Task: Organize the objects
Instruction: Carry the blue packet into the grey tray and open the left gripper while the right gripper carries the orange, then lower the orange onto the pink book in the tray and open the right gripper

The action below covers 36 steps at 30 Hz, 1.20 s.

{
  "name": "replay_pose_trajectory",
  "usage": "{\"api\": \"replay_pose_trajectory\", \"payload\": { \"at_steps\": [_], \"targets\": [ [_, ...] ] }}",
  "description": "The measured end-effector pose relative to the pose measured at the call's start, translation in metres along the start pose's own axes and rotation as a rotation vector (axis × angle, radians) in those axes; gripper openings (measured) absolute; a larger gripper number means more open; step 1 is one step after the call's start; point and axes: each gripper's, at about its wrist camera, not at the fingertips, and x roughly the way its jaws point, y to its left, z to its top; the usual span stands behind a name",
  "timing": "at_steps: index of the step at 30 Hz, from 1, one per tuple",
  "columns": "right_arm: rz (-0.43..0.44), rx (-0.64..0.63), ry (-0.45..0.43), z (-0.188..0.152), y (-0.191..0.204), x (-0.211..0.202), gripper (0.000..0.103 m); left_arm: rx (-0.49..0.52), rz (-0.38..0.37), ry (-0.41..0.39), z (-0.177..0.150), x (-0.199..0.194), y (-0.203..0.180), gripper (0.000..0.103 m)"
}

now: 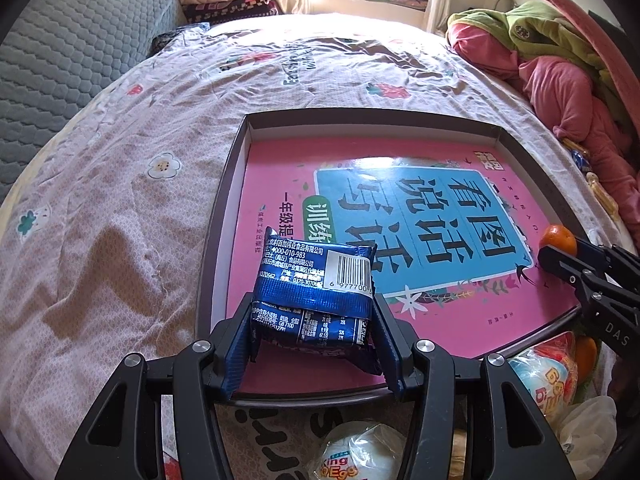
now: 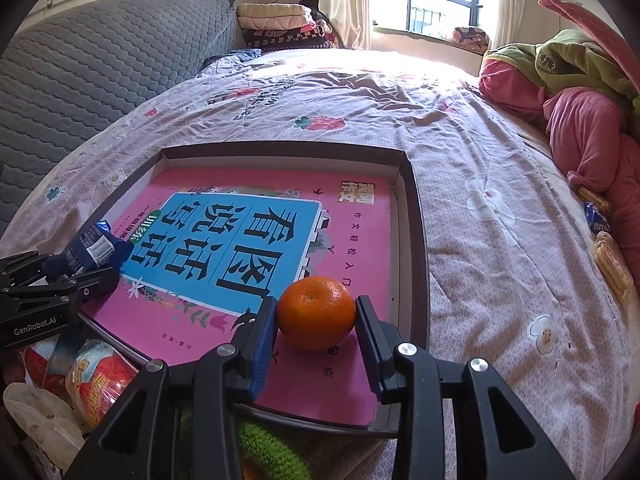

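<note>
A blue snack packet is sitting clamped between the pads of the left gripper, over the near left corner of a shallow box tray. An orange is being pinched by the right gripper, resting on the pink book lying inside the tray. The tray is lying on a flowered bedsheet.

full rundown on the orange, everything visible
The orange is small, round and bright, with a dimpled glossy peel and a stem dimple facing up. It sits between the blue pads of the right gripper, which is shut on it, over the near right corner of the pink book in the tray.
</note>
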Motion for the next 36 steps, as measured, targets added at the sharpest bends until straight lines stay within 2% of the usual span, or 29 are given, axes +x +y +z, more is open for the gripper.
{"api": "replay_pose_trajectory", "payload": {
  "at_steps": [12,16,22,26,36],
  "targets": [
    [-0.004,0.009,-0.011,0.002,-0.001,-0.004,0.04,0.002,0.017,-0.001,0.001,-0.003,0.0,0.058],
    [-0.009,0.015,-0.018,0.003,-0.004,-0.006,0.046,0.012,0.021,-0.017,0.002,-0.008,-0.002,0.058],
    [-0.016,0.013,-0.03,0.004,-0.004,-0.009,0.047,0.011,0.019,-0.039,0.003,-0.015,-0.001,0.058],
    [-0.017,0.012,-0.039,0.004,-0.004,-0.013,0.051,0.011,0.019,-0.062,0.005,-0.024,-0.001,0.058],
    [-0.021,-0.003,-0.078,0.006,-0.002,-0.024,0.053,-0.001,0.017,-0.104,0.003,-0.042,-0.003,0.061]
  ]
}}
